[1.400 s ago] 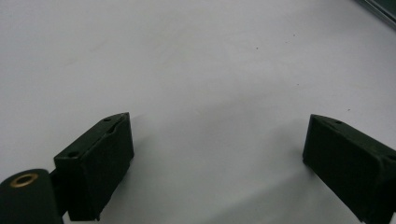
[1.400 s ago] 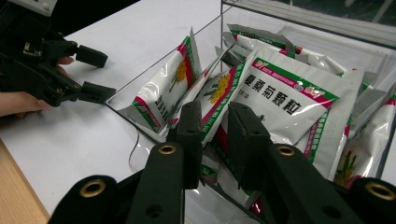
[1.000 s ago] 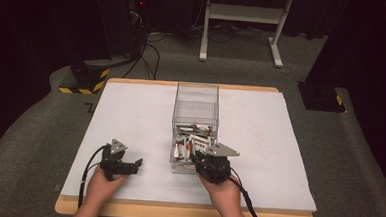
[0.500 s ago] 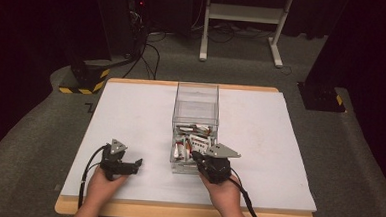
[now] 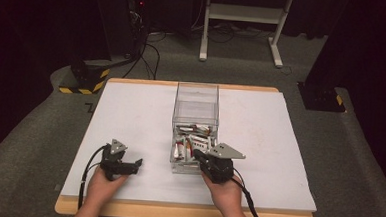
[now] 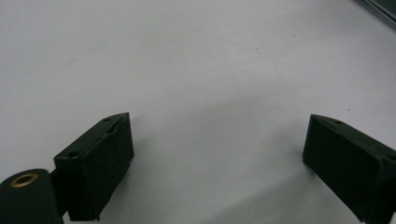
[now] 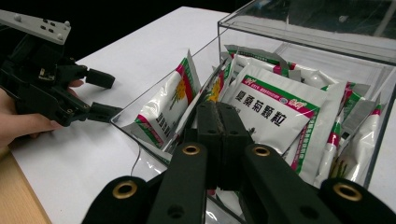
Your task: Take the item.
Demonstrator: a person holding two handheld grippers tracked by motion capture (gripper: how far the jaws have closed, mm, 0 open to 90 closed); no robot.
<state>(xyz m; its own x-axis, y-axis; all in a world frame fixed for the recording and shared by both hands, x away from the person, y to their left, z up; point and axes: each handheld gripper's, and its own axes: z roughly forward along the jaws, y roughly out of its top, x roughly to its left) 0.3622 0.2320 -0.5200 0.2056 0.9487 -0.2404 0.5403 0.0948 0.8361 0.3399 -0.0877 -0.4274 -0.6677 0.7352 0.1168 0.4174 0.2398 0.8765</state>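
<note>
At near end of clear box (image 5: 195, 113), right gripper (image 7: 218, 122) sat over sachets (image 7: 275, 116), jaws pressed together after closing; whether sachet edge was pinched between pads could not be told. Sachets lay heaped inside box, near its front wall. Left gripper (image 5: 137, 164) rested on white table cover (image 5: 130, 115), well left of box, jaws wide apart, nothing between.

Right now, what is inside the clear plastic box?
The clear plastic box holds white sachets with green and red print, standing and leaning together. The right gripper is shut among them. The bottom of the box is hidden under the sachets.
</note>
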